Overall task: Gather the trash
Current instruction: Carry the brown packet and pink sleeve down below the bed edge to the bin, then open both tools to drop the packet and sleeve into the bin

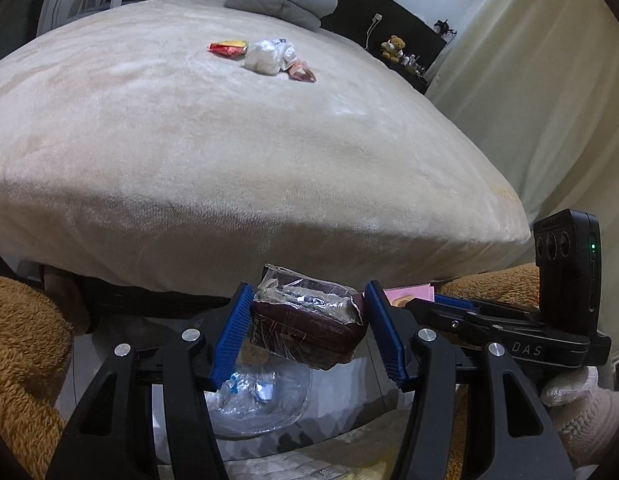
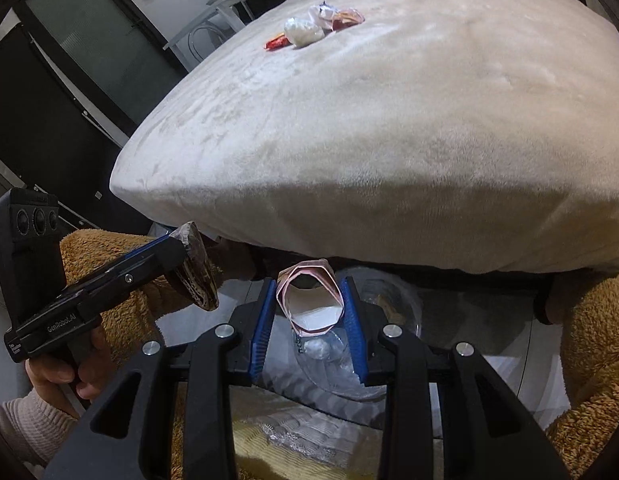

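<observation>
In the left wrist view, the left gripper (image 1: 307, 330) is clamped on a dark brown wrapper (image 1: 309, 334) with crinkled clear film on top, its blue pads pressing both sides. Below it sits a clear plastic bag (image 1: 261, 400) lining a bin, with a few scraps inside. More trash lies far up on the beige bed (image 1: 229, 160): a red and yellow packet (image 1: 228, 48), a white wad (image 1: 263, 57) and a pinkish wrapper (image 1: 301, 72), close together. The right gripper (image 1: 449, 304) shows at the right edge. In the right wrist view, the right gripper (image 2: 309, 316) squeezes a pink carton (image 2: 311, 300), its open end facing the camera, directly over the bag's mouth (image 2: 349, 376); something pale, perhaps tissue, lies inside. At left, a hand (image 2: 61, 376) holds the left gripper (image 2: 177, 248) with the brown wrapper (image 2: 197, 272).
</observation>
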`<state>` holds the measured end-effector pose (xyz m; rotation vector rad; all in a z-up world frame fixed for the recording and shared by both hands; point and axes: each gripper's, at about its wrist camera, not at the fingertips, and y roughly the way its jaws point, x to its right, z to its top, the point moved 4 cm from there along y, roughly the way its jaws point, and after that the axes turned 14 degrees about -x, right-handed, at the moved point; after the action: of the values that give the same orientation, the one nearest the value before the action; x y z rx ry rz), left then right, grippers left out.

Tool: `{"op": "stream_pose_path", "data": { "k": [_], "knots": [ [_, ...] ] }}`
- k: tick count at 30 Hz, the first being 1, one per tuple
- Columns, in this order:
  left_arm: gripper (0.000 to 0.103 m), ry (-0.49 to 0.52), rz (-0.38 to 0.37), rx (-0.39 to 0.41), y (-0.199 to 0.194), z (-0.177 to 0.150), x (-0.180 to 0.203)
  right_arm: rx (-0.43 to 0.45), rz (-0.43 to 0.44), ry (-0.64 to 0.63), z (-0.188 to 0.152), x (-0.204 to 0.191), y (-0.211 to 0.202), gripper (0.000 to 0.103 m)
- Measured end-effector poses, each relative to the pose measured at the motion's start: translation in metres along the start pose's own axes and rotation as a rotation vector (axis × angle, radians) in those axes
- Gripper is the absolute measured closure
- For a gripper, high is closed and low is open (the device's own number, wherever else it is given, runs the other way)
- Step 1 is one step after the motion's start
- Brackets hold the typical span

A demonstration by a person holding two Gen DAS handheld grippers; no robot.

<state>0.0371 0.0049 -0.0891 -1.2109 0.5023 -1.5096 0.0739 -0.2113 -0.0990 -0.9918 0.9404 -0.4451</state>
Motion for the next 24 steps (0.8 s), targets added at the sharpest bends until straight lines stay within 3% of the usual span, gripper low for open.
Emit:
{"op": "stream_pose_path", "data": {
  "k": [13, 24],
  "knots": [
    [0.047, -0.029, -0.01, -0.134, 0.038, -0.004, -0.008, -0.189, 0.008, 0.071, 0.006, 0.015, 0.045, 0.069],
    [0.047, -0.103, 0.003, -0.273, 0.07, -0.006, -0.023, -0.259, 0.006, 0.127, 0.01, 0.023, 0.066, 0.069]
  ]
}}
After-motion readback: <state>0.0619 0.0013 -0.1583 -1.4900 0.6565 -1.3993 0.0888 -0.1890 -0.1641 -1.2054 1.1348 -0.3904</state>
